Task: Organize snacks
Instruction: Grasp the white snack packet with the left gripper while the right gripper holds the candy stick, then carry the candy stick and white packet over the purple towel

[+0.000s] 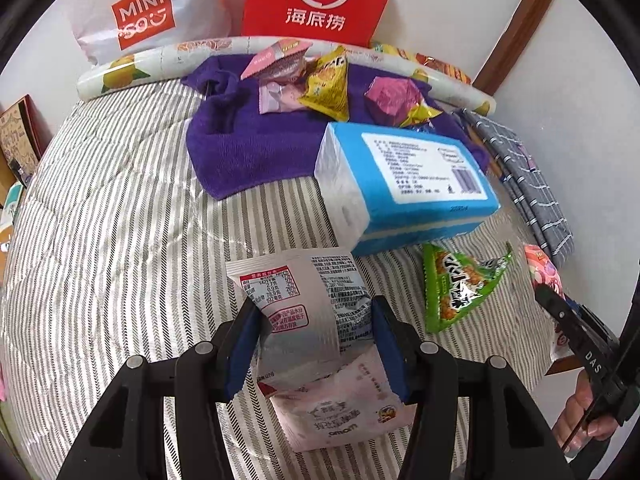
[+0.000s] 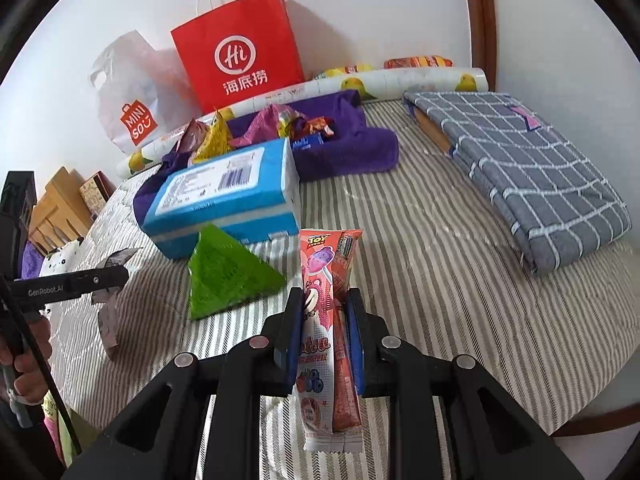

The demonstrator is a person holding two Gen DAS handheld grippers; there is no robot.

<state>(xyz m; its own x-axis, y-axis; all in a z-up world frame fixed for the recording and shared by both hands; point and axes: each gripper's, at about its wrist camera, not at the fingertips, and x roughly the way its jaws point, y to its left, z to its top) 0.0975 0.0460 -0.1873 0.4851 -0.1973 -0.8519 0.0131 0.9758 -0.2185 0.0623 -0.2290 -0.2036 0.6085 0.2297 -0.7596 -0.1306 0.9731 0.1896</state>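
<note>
Two snacks are up off the striped cloth (image 1: 100,220) right now. The white snack packet (image 1: 316,320), printed side with its nutrition table facing the left wrist camera, sits clamped between the blue pads of the left gripper (image 1: 316,320), its lower end folding down toward the cloth. Over on the other side, the right gripper (image 2: 323,312) is clenched tight on a pink lollipop packet (image 2: 320,280), which stands upright between the pads with a red stick pack pressed alongside it.

Just beyond both grippers lies a green triangular snack bag (image 1: 460,284), flat on the stripes, close in front of the blue tissue pack (image 1: 404,184). Behind that, a purple towel (image 1: 240,148) carries a little heap of snacks: a yellow bag (image 1: 326,84), a pink sachet (image 1: 276,96), a magenta wrapped one (image 1: 390,96). A folded grey checked cloth (image 2: 532,176) rests to the right. Against the wall stand a red paper bag (image 2: 240,48) and a white Miniso bag (image 2: 128,96).
</note>
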